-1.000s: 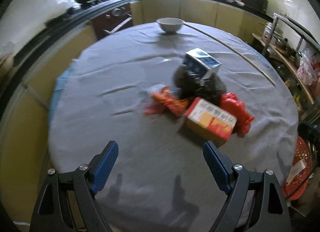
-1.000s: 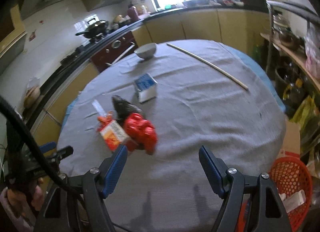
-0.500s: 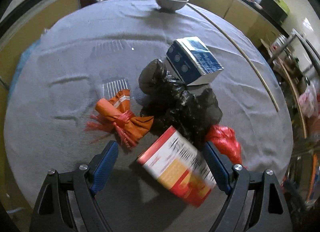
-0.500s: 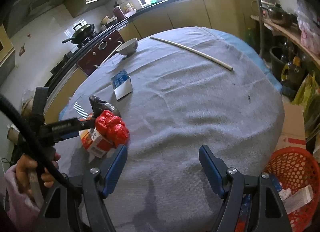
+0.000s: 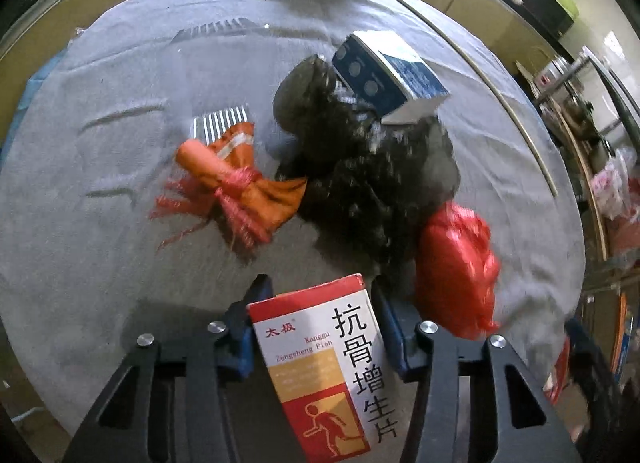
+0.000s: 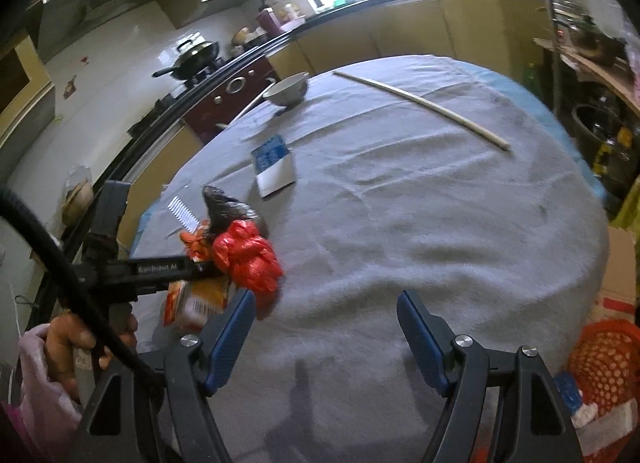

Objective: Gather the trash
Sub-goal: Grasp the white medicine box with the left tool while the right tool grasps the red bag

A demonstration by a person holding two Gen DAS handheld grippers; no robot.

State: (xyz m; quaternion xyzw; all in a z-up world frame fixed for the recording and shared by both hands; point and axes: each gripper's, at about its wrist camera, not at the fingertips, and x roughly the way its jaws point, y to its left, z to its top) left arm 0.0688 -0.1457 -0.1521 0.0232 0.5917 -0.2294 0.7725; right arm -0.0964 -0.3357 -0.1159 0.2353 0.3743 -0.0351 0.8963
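A pile of trash lies on the round table's grey cloth (image 6: pixel 440 223). It holds a red-and-white medicine box (image 5: pixel 320 363), a red plastic bag (image 5: pixel 456 267), a black bag (image 5: pixel 368 167), an orange wrapper (image 5: pixel 240 187) and a blue-and-white carton (image 5: pixel 392 71). My left gripper (image 5: pixel 320 283) points steeply down and its jaws are closing. The medicine box stands between the blue pads, which touch both its sides. In the right wrist view the same box (image 6: pixel 196 299) sits beside the red bag (image 6: pixel 248 259). My right gripper (image 6: pixel 326 315) hangs open over bare cloth, right of the pile, holding nothing.
A white bowl (image 6: pixel 286 89) and a long thin stick (image 6: pixel 420 101) lie at the far side of the table. A red mesh basket (image 6: pixel 604 359) with scraps stands off the table's edge at lower right. A person's hand (image 6: pixel 68 347) holds the left gripper's handle. Kitchen counters ring the table.
The left gripper has come down onto the pile and its jaws have narrowed around the medicine box. The right gripper has sunk a little toward the cloth, still wide.
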